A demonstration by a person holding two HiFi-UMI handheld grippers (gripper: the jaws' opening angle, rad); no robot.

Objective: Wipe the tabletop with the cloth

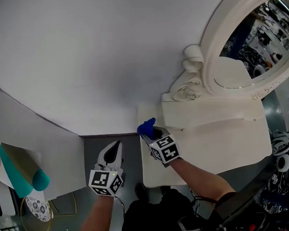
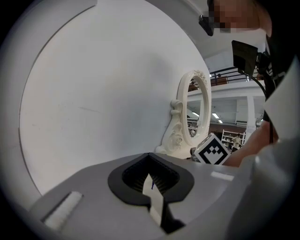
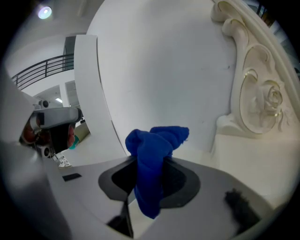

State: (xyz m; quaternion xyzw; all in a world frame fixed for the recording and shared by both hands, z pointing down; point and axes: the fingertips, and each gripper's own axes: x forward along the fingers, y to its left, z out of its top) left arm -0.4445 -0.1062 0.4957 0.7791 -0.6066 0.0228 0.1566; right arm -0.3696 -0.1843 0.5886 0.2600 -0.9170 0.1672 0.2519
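A blue cloth [image 3: 151, 161] is gripped in the right tongs [image 1: 153, 133] at the counter's [image 1: 224, 144] left edge; the left tongs [image 1: 113, 150] are closed, empty.

There are two grippers, the left gripper [image 1: 116, 146] and the right gripper [image 1: 154, 132]. Each carries one marker cube, which makes two: the left cube [image 1: 105, 182] and the right cube [image 1: 165, 149]. Two forearms show, the left forearm [image 1: 94, 218] and the right forearm [image 1: 202, 175]. There is one blue cloth [image 1: 146, 127], one cream tabletop [image 1: 224, 142], and one oval mirror [image 1: 257, 37] in one carved frame [image 1: 191, 78]. At the head view's left edge there is one teal roll [image 1: 26, 176] and one round patterned disc [image 1: 37, 208].
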